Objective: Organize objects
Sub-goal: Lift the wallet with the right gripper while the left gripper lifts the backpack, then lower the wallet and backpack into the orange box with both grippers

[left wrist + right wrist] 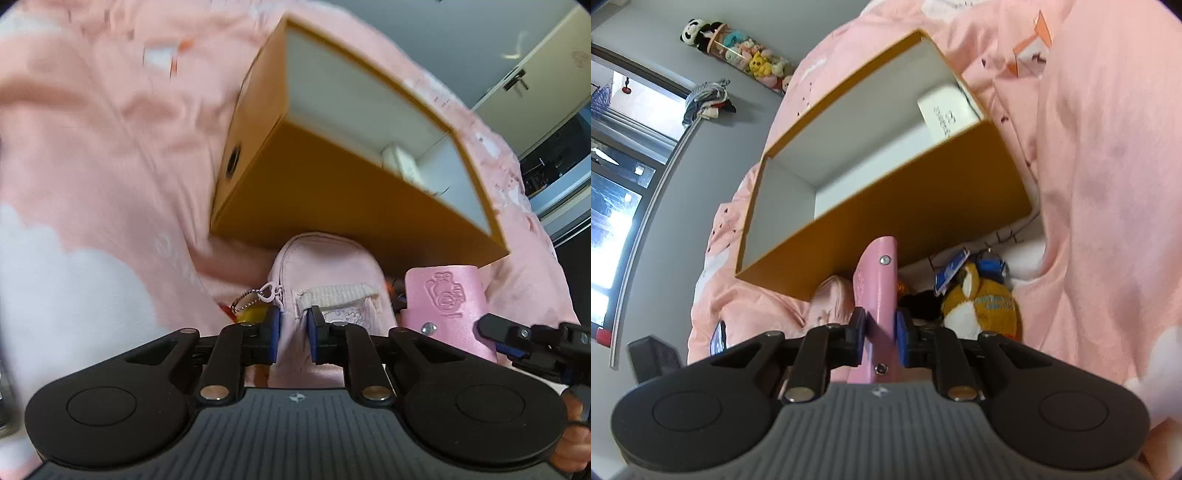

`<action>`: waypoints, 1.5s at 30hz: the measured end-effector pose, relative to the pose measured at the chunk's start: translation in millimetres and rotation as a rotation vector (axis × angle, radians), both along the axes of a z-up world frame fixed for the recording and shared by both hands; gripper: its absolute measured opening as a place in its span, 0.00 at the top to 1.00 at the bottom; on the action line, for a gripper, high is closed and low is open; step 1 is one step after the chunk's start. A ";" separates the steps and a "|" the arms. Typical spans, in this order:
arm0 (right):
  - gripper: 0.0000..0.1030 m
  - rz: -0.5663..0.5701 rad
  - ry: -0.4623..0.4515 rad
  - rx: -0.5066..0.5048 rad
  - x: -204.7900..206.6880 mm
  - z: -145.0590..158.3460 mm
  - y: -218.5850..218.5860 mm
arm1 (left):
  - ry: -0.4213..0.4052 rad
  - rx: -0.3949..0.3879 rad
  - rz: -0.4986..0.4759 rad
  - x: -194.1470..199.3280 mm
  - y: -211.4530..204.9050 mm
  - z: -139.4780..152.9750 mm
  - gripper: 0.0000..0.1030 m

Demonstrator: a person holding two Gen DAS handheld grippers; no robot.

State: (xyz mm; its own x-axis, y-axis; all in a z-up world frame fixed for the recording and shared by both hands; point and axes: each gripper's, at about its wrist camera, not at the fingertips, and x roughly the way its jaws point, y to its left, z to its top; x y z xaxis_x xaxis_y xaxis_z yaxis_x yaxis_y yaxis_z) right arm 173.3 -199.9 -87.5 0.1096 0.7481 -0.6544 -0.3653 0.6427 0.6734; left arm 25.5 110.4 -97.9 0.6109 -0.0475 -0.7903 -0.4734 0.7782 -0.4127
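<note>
Left fingers (293, 325) pinch pink pouch (325, 280), angled downward; right fingers (881, 334) pinch pink case (877, 291).

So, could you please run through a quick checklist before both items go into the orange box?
1. Left hand-held gripper closed on the pale pink pouch: ok.
2. Right hand-held gripper clamped on the pink leather case: ok.
3. Orange box open at the top: ok.
4. Room inside the box: ok; only a white carton shows at one end.
5. Box sits steady on the pink bedding: cannot tell.
6. Pouch's keychain free of the left jaws: cannot tell.
</note>
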 end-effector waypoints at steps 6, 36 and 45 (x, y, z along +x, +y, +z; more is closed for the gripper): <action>0.83 -0.036 -0.046 0.040 2.4 26.4 -9.9 | -0.104 0.139 -0.028 -14.9 -18.6 45.3 0.84; 0.83 -0.097 -0.199 0.047 126.1 53.5 62.2 | -0.194 0.204 -0.014 144.0 30.3 89.3 0.84; 0.83 -0.007 -0.101 -0.072 178.0 -4.6 130.3 | -0.097 0.194 -0.006 173.0 50.3 60.2 0.84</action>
State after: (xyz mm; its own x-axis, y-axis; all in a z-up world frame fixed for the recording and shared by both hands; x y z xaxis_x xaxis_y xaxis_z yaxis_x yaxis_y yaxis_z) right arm 351.4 -69.6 -92.1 0.1824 0.6989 -0.6916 -0.4247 0.6904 0.5857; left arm 198.5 160.7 -37.6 0.6844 0.0961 -0.7227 -0.4343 0.8499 -0.2984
